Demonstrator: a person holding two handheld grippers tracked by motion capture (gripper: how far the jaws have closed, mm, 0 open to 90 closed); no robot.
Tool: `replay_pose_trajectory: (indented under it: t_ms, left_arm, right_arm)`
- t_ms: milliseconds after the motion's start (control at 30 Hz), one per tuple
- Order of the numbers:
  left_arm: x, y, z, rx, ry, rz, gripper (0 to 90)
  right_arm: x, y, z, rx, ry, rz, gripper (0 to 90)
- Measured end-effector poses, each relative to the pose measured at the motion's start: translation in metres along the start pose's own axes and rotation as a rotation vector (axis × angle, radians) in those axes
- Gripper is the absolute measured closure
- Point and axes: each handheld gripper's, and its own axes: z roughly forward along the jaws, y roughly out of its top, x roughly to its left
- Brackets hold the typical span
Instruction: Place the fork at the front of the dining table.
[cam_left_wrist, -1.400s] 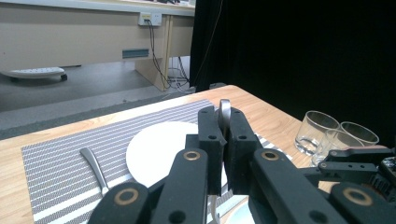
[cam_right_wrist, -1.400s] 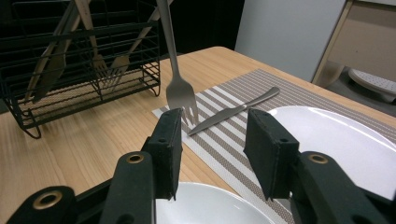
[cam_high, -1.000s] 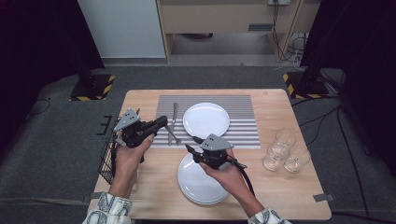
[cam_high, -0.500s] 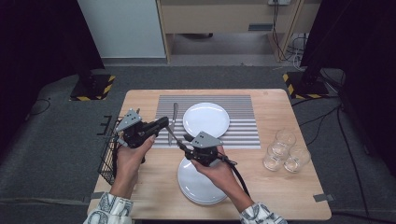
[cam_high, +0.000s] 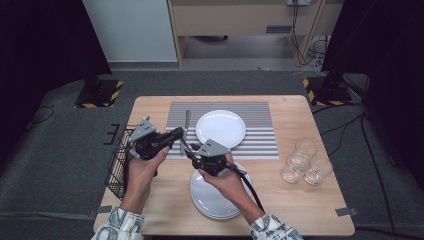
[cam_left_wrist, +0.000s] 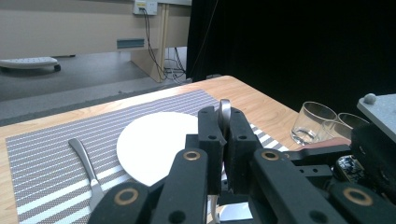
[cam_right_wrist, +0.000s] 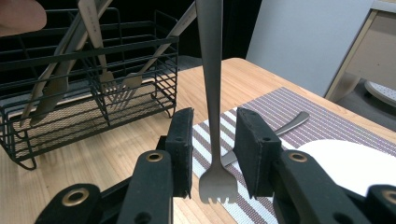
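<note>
Left tongs (cam_high: 176, 134) clamped on the handle of a fork (cam_right_wrist: 212, 93), which hangs tines-down over the edge of the striped placemat (cam_high: 250, 120) on the surface (cam_high: 320, 200). Right tongs (cam_right_wrist: 212, 154) have just been closing, jaws flanking the fork's neck just above the tines, pads not yet touching it. Wire cutlery basket (cam_right_wrist: 70, 93) with more cutlery stands behind; a second fork (cam_left_wrist: 86, 165) lies on the placemat beside a white plate (cam_high: 220, 127).
</note>
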Motion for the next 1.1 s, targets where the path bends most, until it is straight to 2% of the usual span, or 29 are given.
replay_pose_trajectory:
  t_ms: [733, 1100]
  left_arm:
    - [-0.0035, -0.001, 0.0018, 0.008, -0.007, 0.001, 86.2]
    - [-0.0022, -0.002, 0.0018, 0.01, -0.016, -0.001, 86.1]
  right_arm:
    - [0.0028, 0.0036, 0.0059, -0.009, 0.003, -0.016, 82.7]
    - [0.0024, 0.0035, 0.0056, -0.002, 0.022, -0.019, 84.1]
